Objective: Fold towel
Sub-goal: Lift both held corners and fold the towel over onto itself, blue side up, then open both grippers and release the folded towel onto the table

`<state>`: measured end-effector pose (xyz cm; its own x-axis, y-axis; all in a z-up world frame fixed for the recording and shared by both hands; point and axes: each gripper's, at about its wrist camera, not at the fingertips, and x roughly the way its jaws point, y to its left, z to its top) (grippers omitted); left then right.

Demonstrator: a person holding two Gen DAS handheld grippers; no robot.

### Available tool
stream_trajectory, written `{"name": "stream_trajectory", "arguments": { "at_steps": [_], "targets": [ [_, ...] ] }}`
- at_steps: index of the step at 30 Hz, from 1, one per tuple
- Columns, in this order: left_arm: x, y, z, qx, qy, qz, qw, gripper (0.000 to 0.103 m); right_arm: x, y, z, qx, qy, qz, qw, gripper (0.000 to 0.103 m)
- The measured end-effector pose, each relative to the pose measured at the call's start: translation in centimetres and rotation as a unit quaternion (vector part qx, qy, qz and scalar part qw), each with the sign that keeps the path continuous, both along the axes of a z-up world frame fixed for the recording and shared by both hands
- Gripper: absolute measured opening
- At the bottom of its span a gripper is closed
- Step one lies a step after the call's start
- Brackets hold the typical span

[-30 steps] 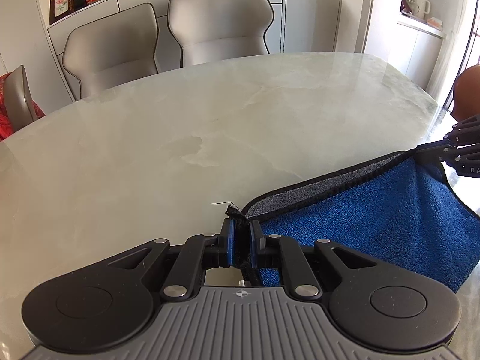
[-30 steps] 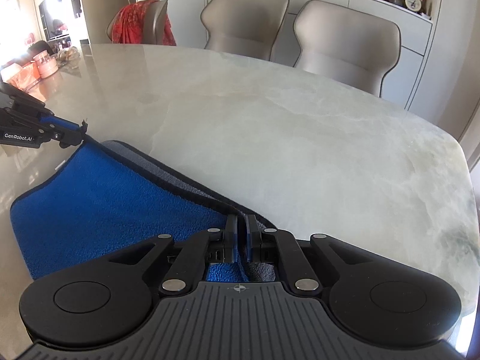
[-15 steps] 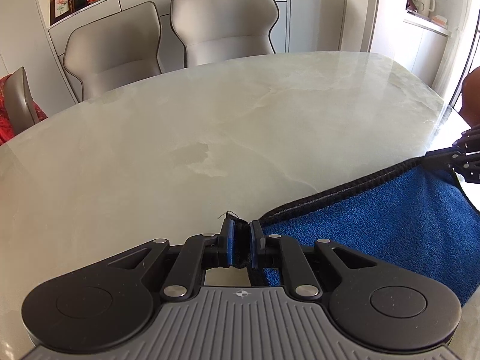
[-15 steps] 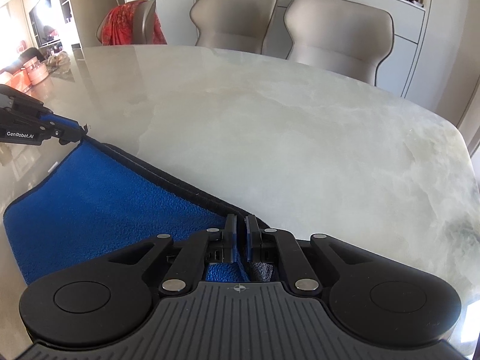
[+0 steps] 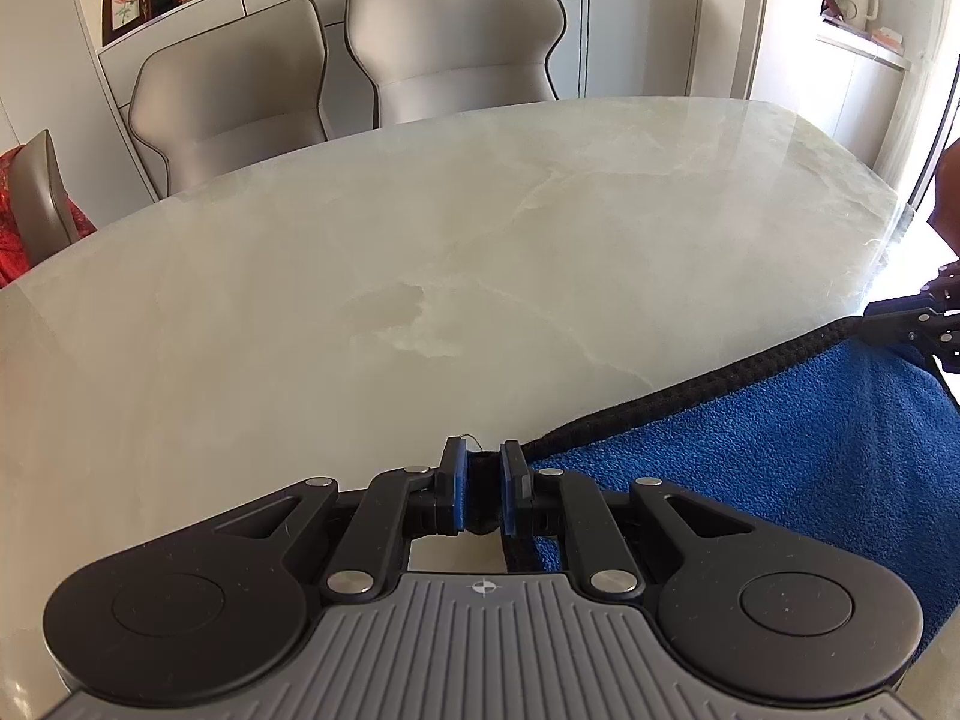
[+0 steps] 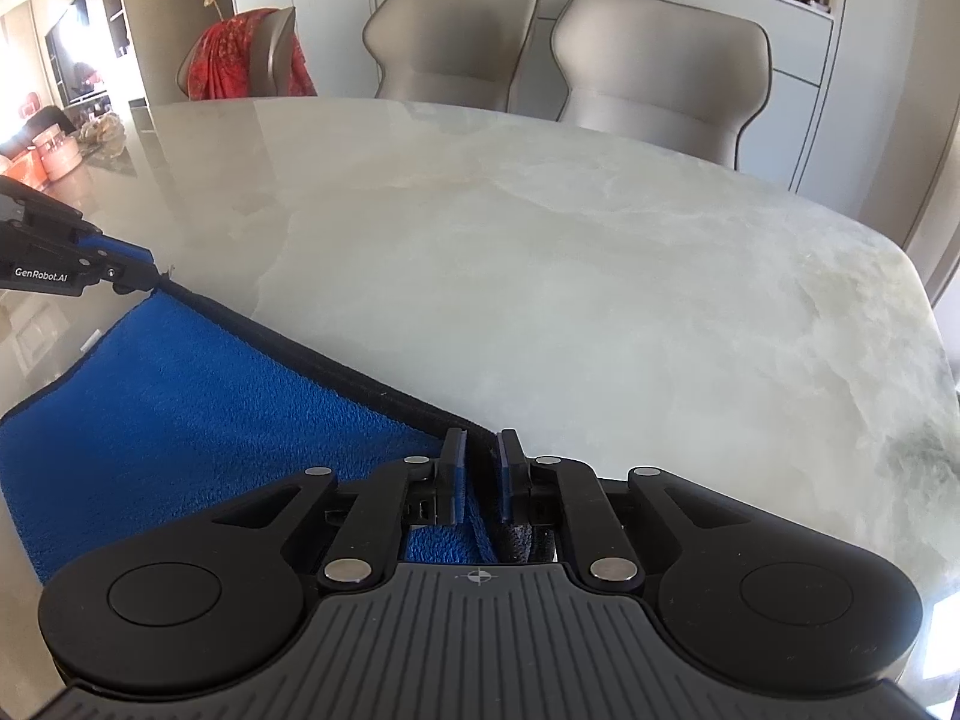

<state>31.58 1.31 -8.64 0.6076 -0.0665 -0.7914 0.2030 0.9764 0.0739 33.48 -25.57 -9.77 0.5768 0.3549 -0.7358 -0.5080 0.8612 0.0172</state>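
A blue towel (image 5: 780,450) with a black hem lies on the pale marble table (image 5: 420,240). In the left wrist view my left gripper (image 5: 480,480) is shut on the towel's near left corner, and black hem fills the gap between its pads. My right gripper (image 5: 888,324) shows at the far right edge on the other corner. In the right wrist view the towel (image 6: 180,408) spreads to the left. The right gripper's (image 6: 480,468) jaws are opening; the hem still runs between the pads, which look parted from it. The left gripper (image 6: 138,276) shows at the left.
Two grey chairs (image 5: 336,60) stand behind the table's far edge, against white cabinets. A third chair draped in red cloth (image 6: 246,54) stands at the table's end. Small objects (image 6: 60,150) sit on the far left of the table. A person's hand (image 5: 948,192) shows at the right.
The grey underside strip of the towel along the hem has gone from view, so only blue shows. The right gripper's pads have parted slightly. The left gripper still grips its corner.
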Motion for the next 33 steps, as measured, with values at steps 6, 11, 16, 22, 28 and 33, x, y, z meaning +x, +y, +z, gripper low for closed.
{"name": "stream_trajectory", "arguments": {
  "at_steps": [6, 11, 16, 22, 28, 33],
  "targets": [
    [0.3, -0.1, -0.1, 0.003, 0.000, -0.001, 1.0000, 0.011, 0.3, -0.1, 0.0, 0.000, 0.001, -0.003, 1.000, 0.010],
    [0.5, 0.1, -0.5, 0.005, 0.006, 0.005, 1.0000, 0.014, 0.7, -0.2, -0.4, -0.008, 0.010, -0.017, 1.000, 0.029],
    [-0.2, 0.9, 1.1, -0.005, -0.019, 0.020, 0.9996, 0.017, -0.5, -1.6, 1.7, 0.014, -0.025, -0.050, 0.998, 0.033],
    [-3.1, 0.4, 4.2, 0.003, -0.083, 0.021, 0.9963, 0.039, -3.6, -2.7, 3.5, 0.066, -0.036, -0.093, 0.993, 0.033],
    [-6.6, -2.2, 4.1, -0.043, -0.074, -0.009, 0.9963, 0.041, -7.8, 0.4, 2.6, 0.128, -0.002, -0.057, 0.990, 0.035],
    [-9.5, -5.0, 1.3, -0.109, -0.012, -0.037, 0.9932, 0.041, -9.6, 2.9, 0.4, 0.145, 0.036, -0.054, 0.987, 0.037]
  ]
}}
